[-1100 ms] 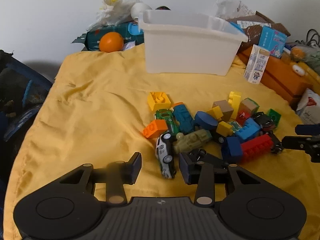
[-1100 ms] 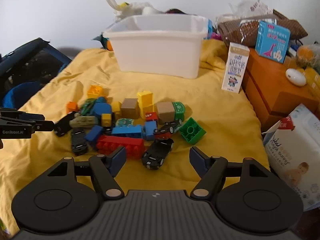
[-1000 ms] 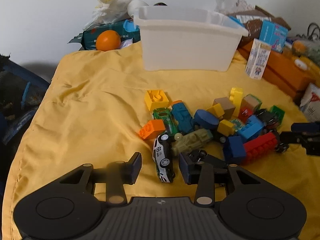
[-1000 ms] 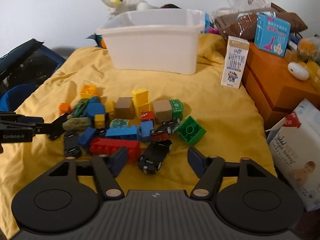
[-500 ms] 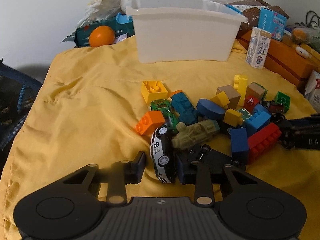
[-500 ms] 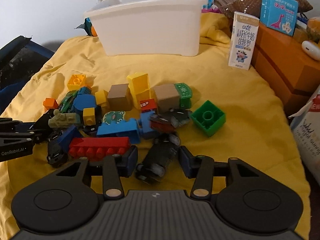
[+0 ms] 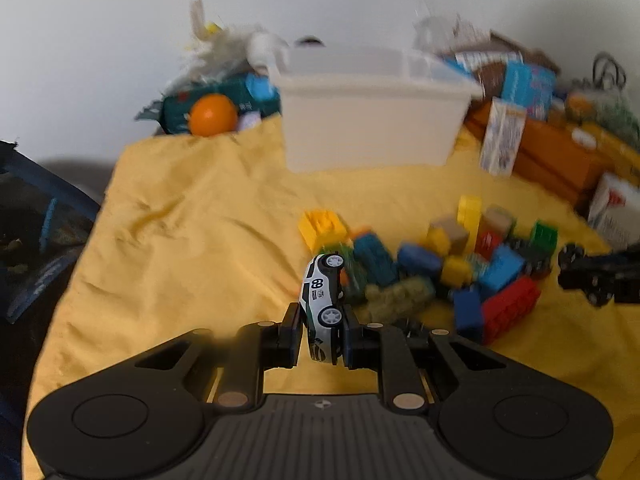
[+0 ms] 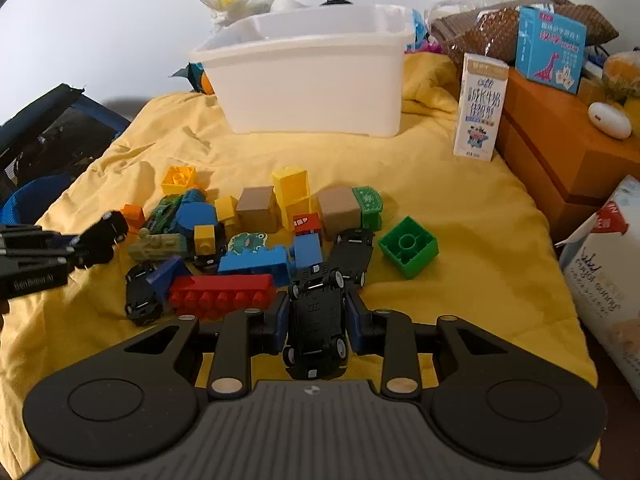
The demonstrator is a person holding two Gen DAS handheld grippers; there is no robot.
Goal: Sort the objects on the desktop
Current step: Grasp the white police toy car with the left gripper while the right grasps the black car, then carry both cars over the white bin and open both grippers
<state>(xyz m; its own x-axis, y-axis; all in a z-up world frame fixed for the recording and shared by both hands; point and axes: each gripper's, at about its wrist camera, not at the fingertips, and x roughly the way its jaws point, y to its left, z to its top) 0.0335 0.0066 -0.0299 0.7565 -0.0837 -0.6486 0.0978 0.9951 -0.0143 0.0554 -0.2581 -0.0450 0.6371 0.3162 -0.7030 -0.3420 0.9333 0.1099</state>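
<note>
Grippers (image 7: 322, 330) (image 8: 318, 320) clamp white car (image 7: 322, 300), black car (image 8: 318, 320).

Yellow cloth (image 8: 460, 208) under white bin (image 8: 312, 88), milk carton (image 8: 482, 106), toy pile (image 8: 256, 232).

"69" on white toy car (image 7: 322, 299), "GenRobot.AI" on left tool (image 8: 34, 266)
</note>
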